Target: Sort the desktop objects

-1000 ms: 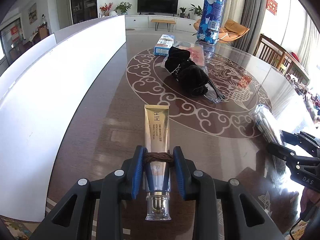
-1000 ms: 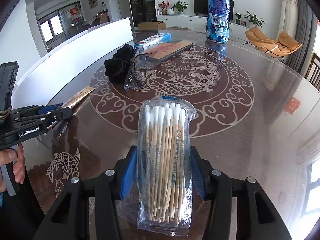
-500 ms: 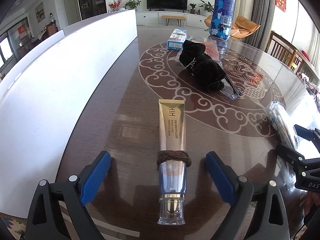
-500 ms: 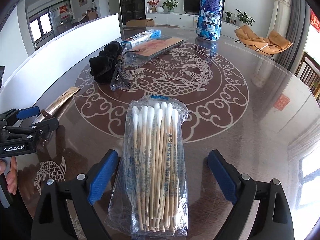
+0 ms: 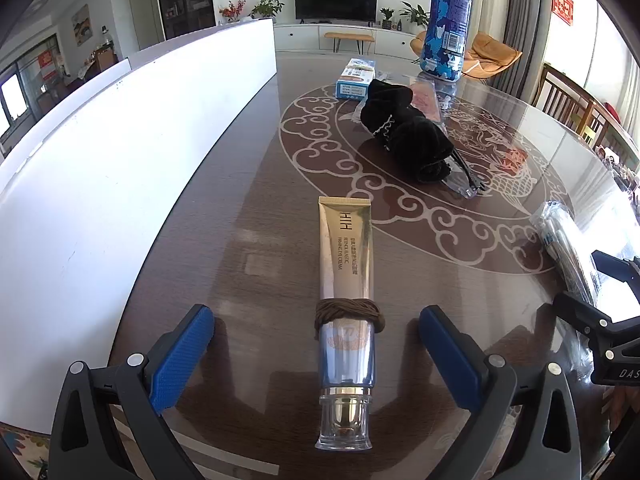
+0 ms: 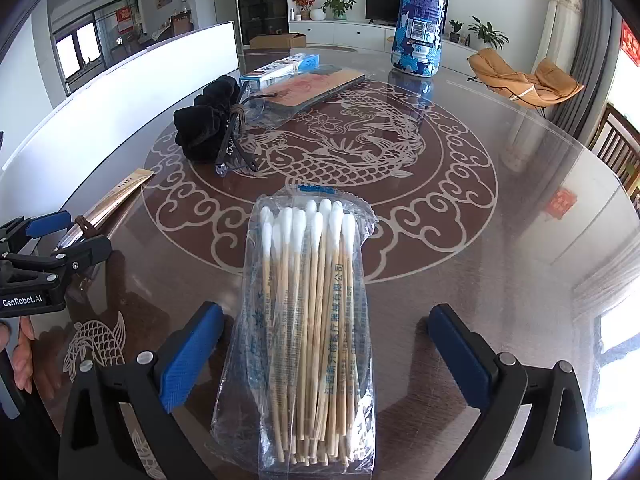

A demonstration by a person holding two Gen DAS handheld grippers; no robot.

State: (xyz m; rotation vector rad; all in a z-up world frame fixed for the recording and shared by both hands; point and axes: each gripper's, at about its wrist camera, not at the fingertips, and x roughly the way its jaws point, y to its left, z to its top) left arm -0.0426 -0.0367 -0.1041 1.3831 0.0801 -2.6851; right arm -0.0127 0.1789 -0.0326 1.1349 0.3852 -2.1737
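Note:
A gold cream tube point(image 5: 346, 280) with a brown hair tie point(image 5: 348, 314) around it lies on the table between the wide-open jaws of my left gripper point(image 5: 316, 354), untouched. The tube also shows in the right wrist view point(image 6: 110, 204). A clear bag of cotton swabs point(image 6: 308, 328) lies on the table between the wide-open jaws of my right gripper point(image 6: 324, 356), untouched. Its end shows at the right of the left wrist view point(image 5: 564, 240).
A black velvet pouch point(image 5: 408, 136) with a clear-bagged item lies mid-table. Behind it are a blue-white box point(image 5: 354, 82), a flat packet point(image 6: 316, 86) and a tall blue camouflage bottle point(image 5: 448, 20). A white board point(image 5: 120, 140) lines the table's left edge.
Both grippers opened. One second ago the left was shut on the tube and the right on the swab bag; both objects now rest free on the table.

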